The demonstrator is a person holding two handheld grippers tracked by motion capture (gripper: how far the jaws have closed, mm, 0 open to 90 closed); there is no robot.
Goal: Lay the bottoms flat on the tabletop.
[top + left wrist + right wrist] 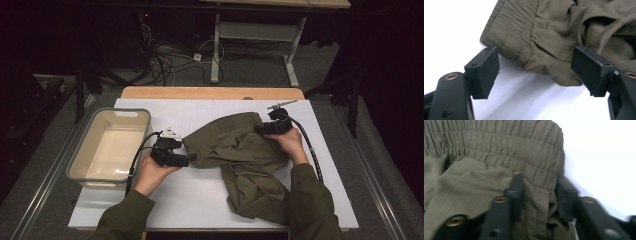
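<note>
- The trousers [240,160] lay crumpled on the right half of the white bench [200,200], olive cloth with the gathered waistband toward the far side and the legs bunched down toward the near edge, close to the near right corner.
- Their long axis ran roughly from the far middle of the bench to the near right, though the folds hid much of the true outline.
- The right claw [261,129] sat at the far right end of the waistband [524,152]; in the right gripper view its jaws flanked a fold of cloth just below the elastic, narrow but not plainly pressed together. Whether the pads already pinched the fabric was hard to tell through the blur; I judged them closed on it.
- The left claw [191,157] hovered at the left edge of the trousers with its jaws wide apart and nothing between them; the left gripper view had the hem corner [489,40] just beyond the pads [485,72].
- From the left claw the cloth lay straight ahead and slightly right, so a short reach forward would likely bring that edge between its jaws.
- The left hand was nearer that free left edge; the right hand was already on the garment.
- A clear bin [82,150] stood empty at the left edge of the bench, well apart from the trousers.
</note>
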